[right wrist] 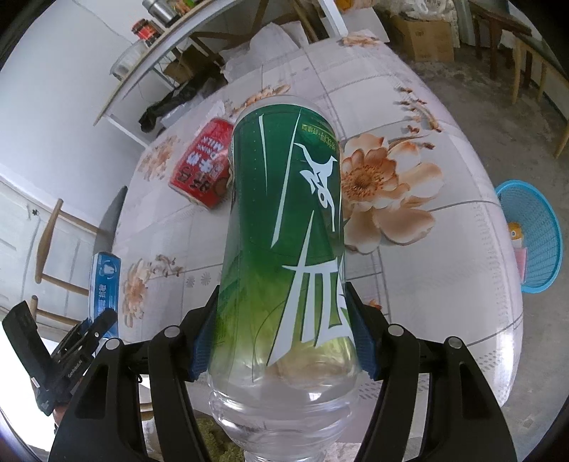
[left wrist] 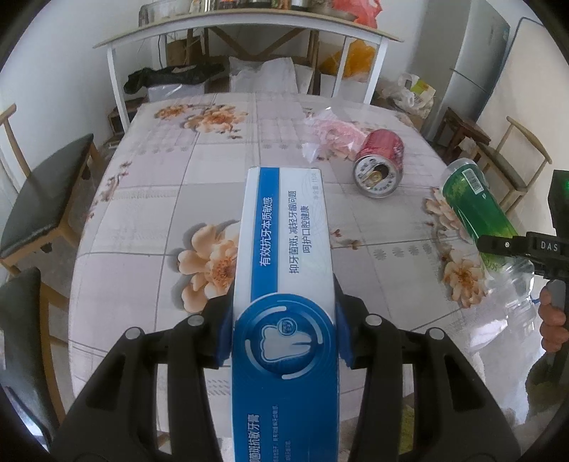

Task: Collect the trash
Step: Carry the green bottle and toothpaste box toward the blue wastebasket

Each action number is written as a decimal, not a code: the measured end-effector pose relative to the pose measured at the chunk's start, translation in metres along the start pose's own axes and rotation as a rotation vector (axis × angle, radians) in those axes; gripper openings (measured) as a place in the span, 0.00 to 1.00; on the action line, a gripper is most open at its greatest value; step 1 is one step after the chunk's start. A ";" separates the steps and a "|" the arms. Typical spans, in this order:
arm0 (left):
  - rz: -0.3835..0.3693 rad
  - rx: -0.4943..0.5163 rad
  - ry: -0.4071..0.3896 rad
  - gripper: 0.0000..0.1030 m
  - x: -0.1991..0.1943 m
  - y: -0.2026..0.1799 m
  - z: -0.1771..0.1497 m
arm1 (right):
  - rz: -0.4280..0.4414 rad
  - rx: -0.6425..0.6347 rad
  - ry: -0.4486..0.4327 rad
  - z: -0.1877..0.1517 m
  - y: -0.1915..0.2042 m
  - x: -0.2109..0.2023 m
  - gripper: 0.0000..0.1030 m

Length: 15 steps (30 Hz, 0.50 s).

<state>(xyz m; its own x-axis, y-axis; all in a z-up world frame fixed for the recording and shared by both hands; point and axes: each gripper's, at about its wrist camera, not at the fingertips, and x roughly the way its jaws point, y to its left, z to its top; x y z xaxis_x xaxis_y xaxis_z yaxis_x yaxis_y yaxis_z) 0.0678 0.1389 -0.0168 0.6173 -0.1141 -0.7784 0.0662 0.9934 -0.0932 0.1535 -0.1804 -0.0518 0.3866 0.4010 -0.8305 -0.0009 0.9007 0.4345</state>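
My left gripper is shut on a blue and white toothpaste box and holds it above the near edge of the floral table. My right gripper is shut on a clear plastic bottle with a green label, held above the table; the bottle also shows at the right of the left wrist view. A red can lies on its side on the table, next to a crumpled pink wrapper. The can shows behind the bottle in the right wrist view.
A blue mesh basket stands on the floor past the table's right side. Chairs stand at the left and right. A white shelf table with bags under it is behind. A fridge is at the far right.
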 end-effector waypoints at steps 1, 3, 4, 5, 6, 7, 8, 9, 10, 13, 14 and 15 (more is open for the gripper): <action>-0.002 0.009 -0.007 0.42 -0.004 -0.005 0.001 | 0.006 0.004 -0.011 0.001 -0.003 -0.004 0.61; -0.012 0.030 -0.023 0.42 -0.012 -0.014 0.005 | 0.017 0.016 -0.039 0.001 -0.010 -0.015 0.61; -0.023 0.042 -0.033 0.42 -0.016 -0.019 0.008 | 0.024 0.025 -0.056 0.001 -0.015 -0.023 0.61; -0.037 0.052 -0.042 0.42 -0.019 -0.025 0.010 | 0.032 0.039 -0.076 0.002 -0.021 -0.031 0.61; -0.060 0.065 -0.051 0.42 -0.023 -0.032 0.013 | 0.040 0.058 -0.101 0.002 -0.030 -0.041 0.61; -0.082 0.073 -0.056 0.42 -0.025 -0.038 0.016 | 0.040 0.076 -0.129 0.002 -0.038 -0.052 0.61; -0.118 0.086 -0.062 0.42 -0.027 -0.047 0.021 | 0.035 0.097 -0.161 0.002 -0.048 -0.064 0.61; -0.135 0.095 -0.065 0.42 -0.028 -0.054 0.025 | 0.030 0.114 -0.185 0.001 -0.056 -0.074 0.61; -0.166 0.118 -0.073 0.42 -0.029 -0.066 0.030 | 0.020 0.136 -0.216 -0.001 -0.067 -0.087 0.61; -0.270 0.198 -0.078 0.42 -0.027 -0.110 0.047 | -0.034 0.233 -0.320 -0.015 -0.110 -0.130 0.61; -0.306 0.219 -0.073 0.42 -0.025 -0.124 0.052 | -0.055 0.276 -0.349 -0.022 -0.128 -0.144 0.61; -0.348 0.246 -0.063 0.42 -0.022 -0.143 0.058 | -0.075 0.326 -0.376 -0.031 -0.148 -0.158 0.61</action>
<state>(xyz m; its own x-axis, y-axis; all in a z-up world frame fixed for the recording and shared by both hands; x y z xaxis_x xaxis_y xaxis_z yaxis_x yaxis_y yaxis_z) 0.0906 -0.0004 0.0495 0.5717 -0.4495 -0.6864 0.4593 0.8685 -0.1862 0.0638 -0.3722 0.0043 0.6803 0.1949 -0.7066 0.3048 0.8014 0.5146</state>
